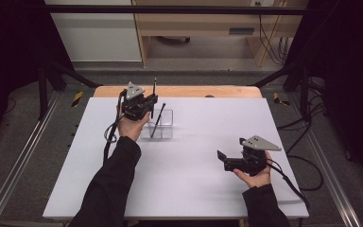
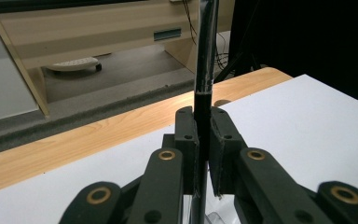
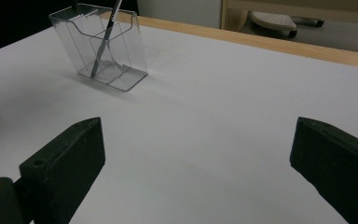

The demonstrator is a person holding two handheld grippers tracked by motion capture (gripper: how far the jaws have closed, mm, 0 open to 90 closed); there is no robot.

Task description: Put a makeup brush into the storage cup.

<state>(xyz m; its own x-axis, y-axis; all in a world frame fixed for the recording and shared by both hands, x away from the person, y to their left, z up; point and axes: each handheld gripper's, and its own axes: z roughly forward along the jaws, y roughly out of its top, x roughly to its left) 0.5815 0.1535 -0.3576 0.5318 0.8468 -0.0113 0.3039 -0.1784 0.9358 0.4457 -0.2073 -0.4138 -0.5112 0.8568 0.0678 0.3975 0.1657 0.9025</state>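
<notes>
The white surface (image 1: 179, 161) carries one clear plastic pen holder (image 1: 157, 124) toward its far left, divided into compartments. One dark pen (image 1: 158, 120) already leans inside it, tip down, so that part of the job looks done. What is left, as I judge it, is to lower the second pen into the holder and let go.

The left forearm reaches forward from the bottom of the high view, wrist raised, carrying the left tool (image 1: 147, 103) just above and touching-close to the holder's left rim. Its jaws are pressed tight on a black pen (image 2: 204, 84), which stands upright between the pads, its upper end rising above the tool and its lower end pointing down toward the holder. Whether the tip has entered a compartment I cannot tell.

The right hand (image 1: 255, 175) rests near the right front of the surface, well apart from the holder, palm under the right tool (image 1: 221, 160), which lies level pointing leftward. Its jaws stand wide apart with nothing between them.
</notes>
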